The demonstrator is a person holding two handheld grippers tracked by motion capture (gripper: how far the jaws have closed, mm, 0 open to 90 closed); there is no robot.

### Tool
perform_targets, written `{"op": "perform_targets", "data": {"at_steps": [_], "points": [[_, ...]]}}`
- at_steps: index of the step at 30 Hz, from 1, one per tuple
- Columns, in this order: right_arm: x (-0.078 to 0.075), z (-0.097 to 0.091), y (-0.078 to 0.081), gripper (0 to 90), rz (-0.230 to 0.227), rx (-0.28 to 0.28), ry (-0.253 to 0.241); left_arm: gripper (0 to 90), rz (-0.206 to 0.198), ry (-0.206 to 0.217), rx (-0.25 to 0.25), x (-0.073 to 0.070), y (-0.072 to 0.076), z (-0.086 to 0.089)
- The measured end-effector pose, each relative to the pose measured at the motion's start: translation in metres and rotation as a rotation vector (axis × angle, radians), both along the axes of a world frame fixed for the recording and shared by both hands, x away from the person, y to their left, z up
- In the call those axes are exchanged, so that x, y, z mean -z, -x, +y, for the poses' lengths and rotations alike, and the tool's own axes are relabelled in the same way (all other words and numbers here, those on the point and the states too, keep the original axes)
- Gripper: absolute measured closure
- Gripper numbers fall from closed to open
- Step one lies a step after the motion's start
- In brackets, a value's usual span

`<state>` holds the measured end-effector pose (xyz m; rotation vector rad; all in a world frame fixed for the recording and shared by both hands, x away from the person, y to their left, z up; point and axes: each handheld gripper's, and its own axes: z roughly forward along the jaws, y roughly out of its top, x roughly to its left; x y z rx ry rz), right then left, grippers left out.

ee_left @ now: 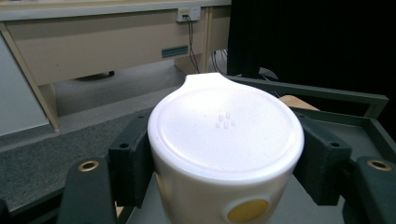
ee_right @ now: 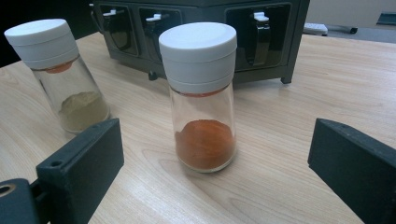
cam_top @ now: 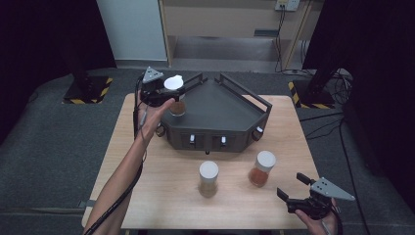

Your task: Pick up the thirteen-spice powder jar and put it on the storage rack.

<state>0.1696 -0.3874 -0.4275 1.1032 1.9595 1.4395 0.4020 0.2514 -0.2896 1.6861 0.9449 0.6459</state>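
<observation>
My left gripper point(cam_top: 169, 90) is shut on a white-capped spice jar point(cam_top: 175, 95) with brown powder, held just above the left side of the dark grey rack point(cam_top: 215, 105). From the left gripper view the jar's white cap point(ee_left: 226, 135) sits pinched between the black pads point(ee_left: 133, 158). My right gripper point(cam_top: 293, 186) stands open near the table's front right corner, nothing between its fingers. In front of it stands a jar of orange-red powder point(ee_right: 201, 98), also seen on the table point(cam_top: 262, 168). A jar of pale tan powder point(cam_top: 208, 178) stands to its left, at the left in the right gripper view point(ee_right: 60, 74).
The rack has raised rails along its back and hooks with white clips on its front face point(cam_top: 193, 139). The wooden table point(cam_top: 161, 196) has bare room at the front left. Dark floor and stands surround it.
</observation>
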Motion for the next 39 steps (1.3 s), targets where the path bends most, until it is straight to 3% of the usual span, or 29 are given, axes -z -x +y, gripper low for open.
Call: {"op": "perform_targets", "data": {"at_steps": [17,32,34,39], "points": [[0.0,-0.001,0.0,3.4,-0.002,-0.005,0.001,29.9,0.023,0.003,-0.034,0.018,-0.005,-0.005],[0.0,-0.001,0.0,3.3,0.0,-0.007,-0.001,29.5,0.004,0.009,-0.034,0.024,-0.004,-0.006],[0.0,0.0,0.0,3.3,0.0,-0.008,0.001,22.6,-0.004,0.029,-0.04,0.025,-0.003,-0.006],[0.0,0.0,0.0,3.3,0.0,-0.007,0.0,15.5,-0.028,0.04,-0.038,0.019,0.0,-0.005]]}}
